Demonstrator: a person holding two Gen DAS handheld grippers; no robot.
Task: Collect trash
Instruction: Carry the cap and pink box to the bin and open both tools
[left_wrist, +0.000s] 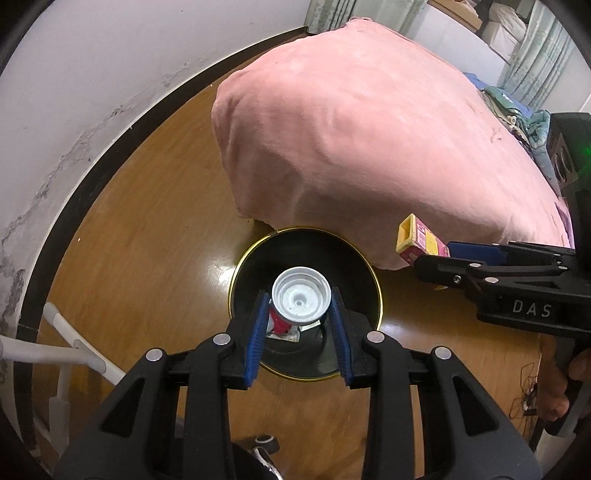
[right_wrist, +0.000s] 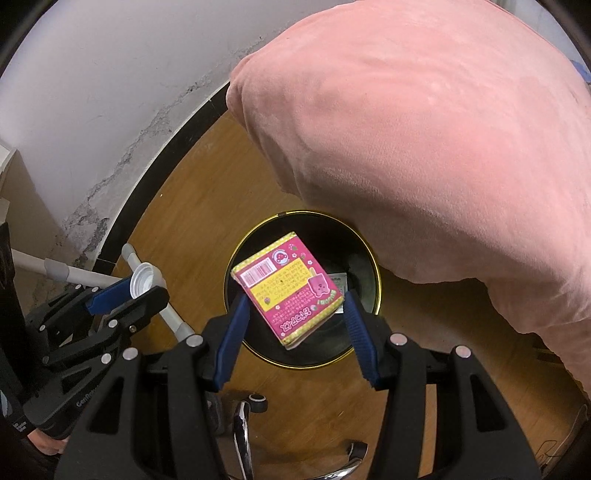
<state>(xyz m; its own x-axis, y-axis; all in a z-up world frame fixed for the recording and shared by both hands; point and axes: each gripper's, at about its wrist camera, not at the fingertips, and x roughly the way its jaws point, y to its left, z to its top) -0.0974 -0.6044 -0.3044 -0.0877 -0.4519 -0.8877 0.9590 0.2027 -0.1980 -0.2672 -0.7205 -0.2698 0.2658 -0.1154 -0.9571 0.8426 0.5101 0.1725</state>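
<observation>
A round black bin with a gold rim (left_wrist: 236, 280) (right_wrist: 231, 280) stands on the wooden floor beside the bed. My left gripper (left_wrist: 300, 306) is shut on a white bottle cap (left_wrist: 301, 297) and holds it above the bin's mouth; the cap also shows in the right wrist view (right_wrist: 142, 278). My right gripper (right_wrist: 293, 310) is shut on a pink and yellow snack box (right_wrist: 288, 288) held above the bin; the box shows in the left wrist view (left_wrist: 419, 238). A red and white wrapper (left_wrist: 282, 326) lies inside the bin.
A bed under a pink blanket (left_wrist: 369, 140) overhangs the bin's far side. A white wall with a black baseboard (left_wrist: 92, 177) runs on the left. White tubes (right_wrist: 74, 273) and chair legs (right_wrist: 243, 424) stand nearby.
</observation>
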